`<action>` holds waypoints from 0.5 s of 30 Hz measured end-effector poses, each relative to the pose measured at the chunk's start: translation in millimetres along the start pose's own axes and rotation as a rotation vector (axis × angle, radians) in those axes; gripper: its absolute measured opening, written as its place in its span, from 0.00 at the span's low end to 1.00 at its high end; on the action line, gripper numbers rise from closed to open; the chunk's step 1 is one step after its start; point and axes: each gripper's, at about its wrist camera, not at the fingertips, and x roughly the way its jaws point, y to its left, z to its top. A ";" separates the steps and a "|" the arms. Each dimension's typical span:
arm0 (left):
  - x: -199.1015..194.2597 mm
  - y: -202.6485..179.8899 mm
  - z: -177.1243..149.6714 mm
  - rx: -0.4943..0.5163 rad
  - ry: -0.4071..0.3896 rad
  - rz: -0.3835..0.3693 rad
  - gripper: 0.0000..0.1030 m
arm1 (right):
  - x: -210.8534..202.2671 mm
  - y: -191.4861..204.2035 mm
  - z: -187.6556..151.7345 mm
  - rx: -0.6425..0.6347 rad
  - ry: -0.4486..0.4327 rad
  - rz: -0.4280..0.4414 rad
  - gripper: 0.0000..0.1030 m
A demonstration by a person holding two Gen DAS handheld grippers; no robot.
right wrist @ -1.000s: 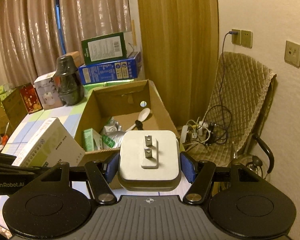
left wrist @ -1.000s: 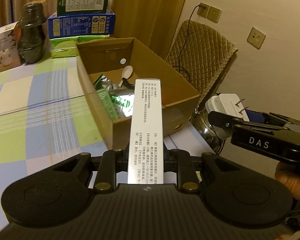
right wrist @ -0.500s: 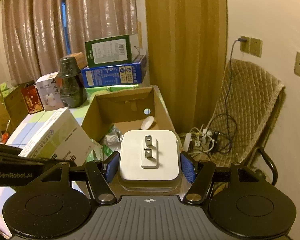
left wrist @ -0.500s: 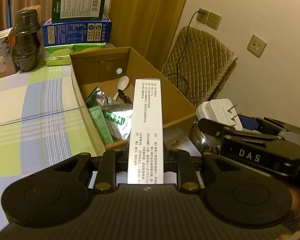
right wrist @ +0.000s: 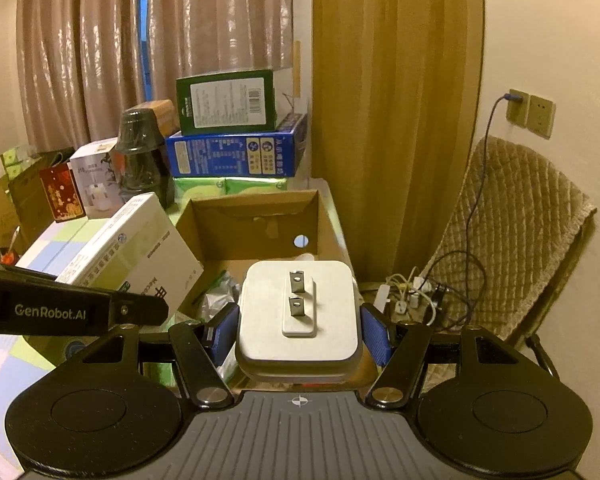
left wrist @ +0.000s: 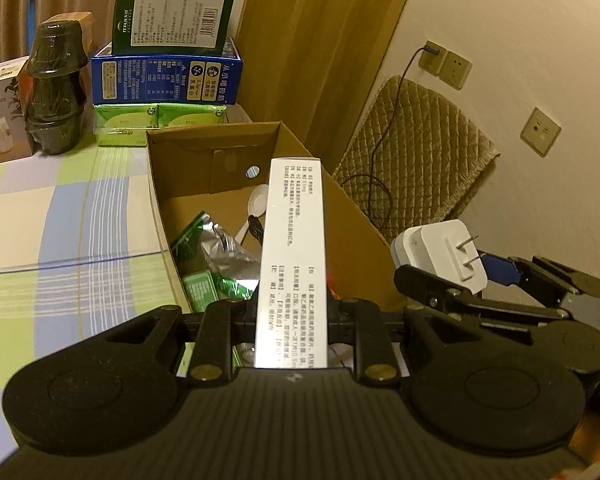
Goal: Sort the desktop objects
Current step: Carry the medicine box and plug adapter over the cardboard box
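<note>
Left wrist view showed our left gripper [left wrist: 291, 312] clenched on a long white carton [left wrist: 294, 256], its far end over the open cardboard box [left wrist: 364, 236] at frame centre. Our right gripper [right wrist: 298, 338] grasped a white plug adapter [right wrist: 298, 312], low in its frame before the box. We judged each should clear the near wall before letting go, one at a time, so neither struck the other.

The carton's [left wrist: 236, 196] floor is partly hidden by the white box [left wrist: 294, 256]. The spoon's [left wrist: 256, 210] handle is covered. The charger's [right wrist: 298, 316] base is unseen.
</note>
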 end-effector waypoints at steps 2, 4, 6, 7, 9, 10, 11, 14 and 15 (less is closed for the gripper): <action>5.6 2.8 5.4 -0.008 0.002 0.002 0.18 | 6.8 -1.4 3.3 -0.001 0.006 0.001 0.60; 10.8 5.7 9.7 -0.015 0.004 0.004 0.18 | 13.5 -3.8 6.8 0.005 0.013 0.005 0.60; 15.7 8.3 13.6 -0.019 0.007 0.008 0.18 | 19.3 -5.7 9.4 0.004 0.019 0.008 0.60; 18.2 9.4 15.3 -0.021 0.009 0.008 0.18 | 22.7 -6.0 10.8 0.004 0.023 0.009 0.60; 22.5 11.2 18.4 -0.023 0.011 0.011 0.18 | 28.6 -6.6 13.3 0.000 0.028 0.011 0.60; 24.5 11.9 20.0 -0.022 0.011 0.012 0.18 | 31.7 -6.9 14.6 -0.002 0.030 0.012 0.60; 26.0 12.5 21.4 -0.021 0.012 0.013 0.18 | 34.5 -7.4 16.0 -0.003 0.032 0.013 0.60; 31.6 14.0 26.7 -0.023 0.013 0.016 0.18 | 42.1 -9.6 19.5 -0.005 0.035 0.012 0.60; 33.3 14.7 28.2 -0.023 0.013 0.019 0.18 | 44.3 -10.5 20.6 -0.005 0.037 0.013 0.60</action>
